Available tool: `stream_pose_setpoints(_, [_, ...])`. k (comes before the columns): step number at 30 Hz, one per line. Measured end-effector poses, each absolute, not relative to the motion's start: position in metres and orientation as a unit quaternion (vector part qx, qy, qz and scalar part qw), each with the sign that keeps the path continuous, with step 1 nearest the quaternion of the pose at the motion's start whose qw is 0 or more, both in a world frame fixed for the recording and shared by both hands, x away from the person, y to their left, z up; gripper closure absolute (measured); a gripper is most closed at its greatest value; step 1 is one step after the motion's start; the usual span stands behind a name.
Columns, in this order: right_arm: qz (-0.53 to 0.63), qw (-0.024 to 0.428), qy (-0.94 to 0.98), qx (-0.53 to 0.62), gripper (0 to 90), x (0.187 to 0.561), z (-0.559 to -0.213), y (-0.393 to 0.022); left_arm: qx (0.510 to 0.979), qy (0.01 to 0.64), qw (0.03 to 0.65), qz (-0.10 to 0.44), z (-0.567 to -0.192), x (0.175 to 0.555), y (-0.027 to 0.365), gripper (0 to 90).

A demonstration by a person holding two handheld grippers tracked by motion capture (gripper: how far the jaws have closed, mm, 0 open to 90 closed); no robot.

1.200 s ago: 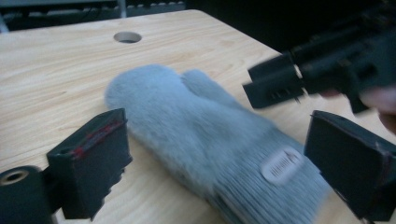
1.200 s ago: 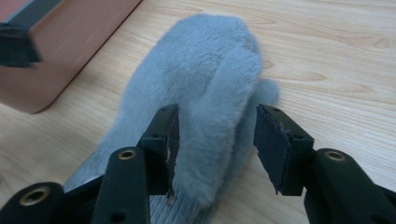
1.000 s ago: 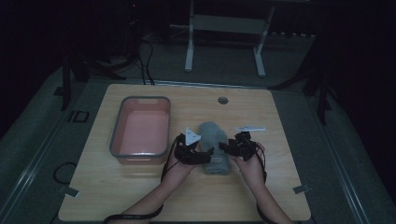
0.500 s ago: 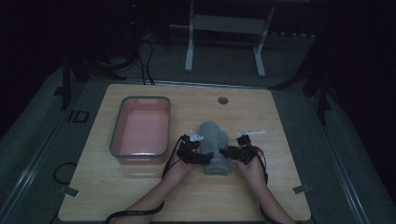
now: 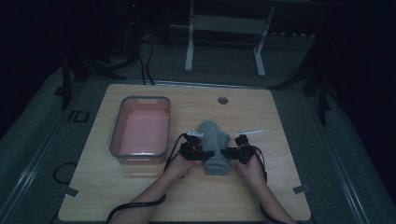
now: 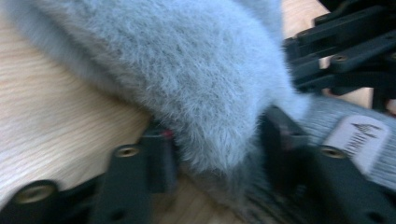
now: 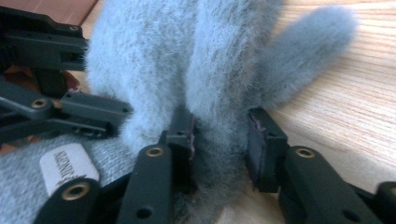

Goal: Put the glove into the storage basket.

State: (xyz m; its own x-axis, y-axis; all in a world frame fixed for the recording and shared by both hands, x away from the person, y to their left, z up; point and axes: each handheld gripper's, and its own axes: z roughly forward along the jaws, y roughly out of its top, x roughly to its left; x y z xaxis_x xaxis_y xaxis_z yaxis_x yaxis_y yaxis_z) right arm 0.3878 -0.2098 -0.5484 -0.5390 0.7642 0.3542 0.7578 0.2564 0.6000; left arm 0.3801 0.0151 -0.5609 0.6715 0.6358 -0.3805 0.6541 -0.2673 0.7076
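Flanking fuzzy grey glove [image 5: 214, 145], left gripper [image 5: 192, 150], right gripper [image 5: 240, 152], pink tray [image 5: 140, 132] beside

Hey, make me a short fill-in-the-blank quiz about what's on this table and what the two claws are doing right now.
1. The fluffy glove the claws grip is ____ in colour.
2. The pink tray sits on the person's ____ side of the glove.
3. The left claw and the right claw each have both jaws closed on the ____.
4. The glove rests on a ____ table.

Missing words: grey; left; glove; wooden
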Motion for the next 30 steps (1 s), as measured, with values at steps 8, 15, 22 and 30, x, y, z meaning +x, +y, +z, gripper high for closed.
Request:
stream_pose_setpoints(8, [0.385,0.019,0.788,0.479,78.5,0.382,-0.542,-0.211,0.791,0.397,0.467,-0.006,-0.555,0.378,0.015,75.5])
stream_pose_setpoints(15, [0.406,0.025,0.777,0.48,79.8,0.375,-0.523,-0.217,0.79,0.38,0.482,0.005,-0.535,0.376,0.013,76.3])
stream_pose_setpoints(22, [0.431,0.036,0.767,0.475,80.0,0.37,-0.493,-0.217,0.797,0.356,0.488,0.011,-0.502,0.379,0.019,76.6])
stream_pose_setpoints(30, [0.455,0.044,0.761,0.461,80.1,0.369,-0.461,-0.206,0.809,0.326,0.487,0.029,-0.466,0.383,0.036,76.6])
